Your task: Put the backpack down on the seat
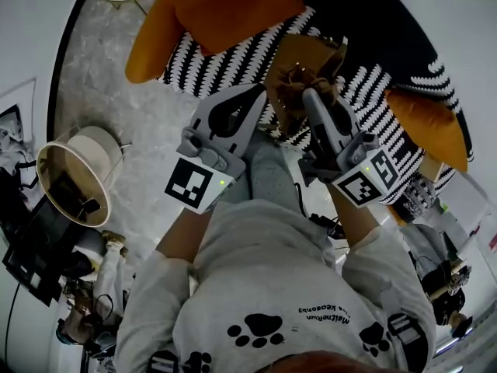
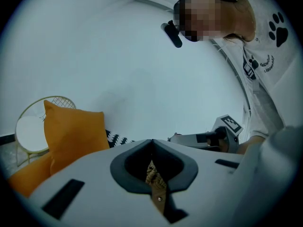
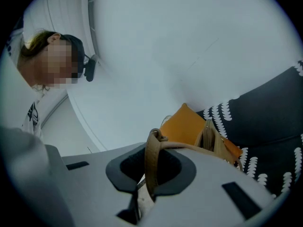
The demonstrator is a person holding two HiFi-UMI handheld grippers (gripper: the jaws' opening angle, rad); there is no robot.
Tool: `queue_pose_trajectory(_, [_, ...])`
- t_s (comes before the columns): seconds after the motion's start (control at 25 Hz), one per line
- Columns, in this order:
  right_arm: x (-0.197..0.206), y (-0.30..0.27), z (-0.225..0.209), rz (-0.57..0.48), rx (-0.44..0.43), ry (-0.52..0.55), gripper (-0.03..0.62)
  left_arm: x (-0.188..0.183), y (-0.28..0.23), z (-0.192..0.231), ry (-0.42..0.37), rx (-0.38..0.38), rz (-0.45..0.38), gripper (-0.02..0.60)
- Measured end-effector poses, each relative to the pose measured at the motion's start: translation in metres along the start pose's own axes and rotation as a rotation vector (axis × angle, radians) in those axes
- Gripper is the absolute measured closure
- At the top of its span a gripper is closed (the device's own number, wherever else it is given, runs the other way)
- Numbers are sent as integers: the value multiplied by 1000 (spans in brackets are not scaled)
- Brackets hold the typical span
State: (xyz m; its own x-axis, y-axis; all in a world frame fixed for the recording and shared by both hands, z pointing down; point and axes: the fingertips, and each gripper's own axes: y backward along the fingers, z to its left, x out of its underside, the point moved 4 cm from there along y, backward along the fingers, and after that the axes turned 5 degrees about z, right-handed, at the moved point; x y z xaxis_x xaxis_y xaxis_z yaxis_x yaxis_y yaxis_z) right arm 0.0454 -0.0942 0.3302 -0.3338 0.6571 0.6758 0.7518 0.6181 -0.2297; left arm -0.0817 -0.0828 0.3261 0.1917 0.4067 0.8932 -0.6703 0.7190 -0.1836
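Tan leather backpack point(image 1: 299, 76) held over black-white patterned seat point(image 1: 210, 68).
L gripper point(image 1: 260, 95) clamped on its braided cord point(image 2: 152, 173), R gripper point(image 1: 312, 98) on flat strap point(image 3: 150, 160).

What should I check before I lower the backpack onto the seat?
1. Hold of the left gripper on the braided cord of the backpack: jaws shut on it, ok.
2. Hold of the right gripper on the tan strap: strap pinched between the jaws, ok.
3. Backpack over the seat: ok.
4. Landing spot between the orange cushions: patterned fabric shows there, ok.
5. Gap left between the backpack's bottom and the seat: cannot tell.
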Motion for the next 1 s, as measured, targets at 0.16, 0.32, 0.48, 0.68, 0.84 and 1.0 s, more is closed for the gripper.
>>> queue_pose_trajectory(0.16, [17, -16, -24, 25, 5, -17, 542, 24, -15, 19, 15, -18, 17, 563])
queue_pose_trajectory(0.32, [30, -30, -45, 30, 11, -38, 542, 44, -29, 35, 23, -20, 33, 561])
queue_pose_trajectory(0.48, [43, -39, -65, 34, 16, -54, 542, 61, -41, 44, 33, -22, 51, 563])
queue_pose_trajectory(0.68, [59, -48, -87, 42, 32, -68, 542, 80, -52, 58, 37, -30, 64, 561])
queue_pose_trajectory(0.84, [69, -56, -100, 62, 40, -58, 542, 96, -52, 69, 11, -25, 111, 563])
queue_pose_trajectory(1.0, [78, -59, -108, 78, 51, -62, 542, 103, -55, 73, 8, -25, 119, 561])
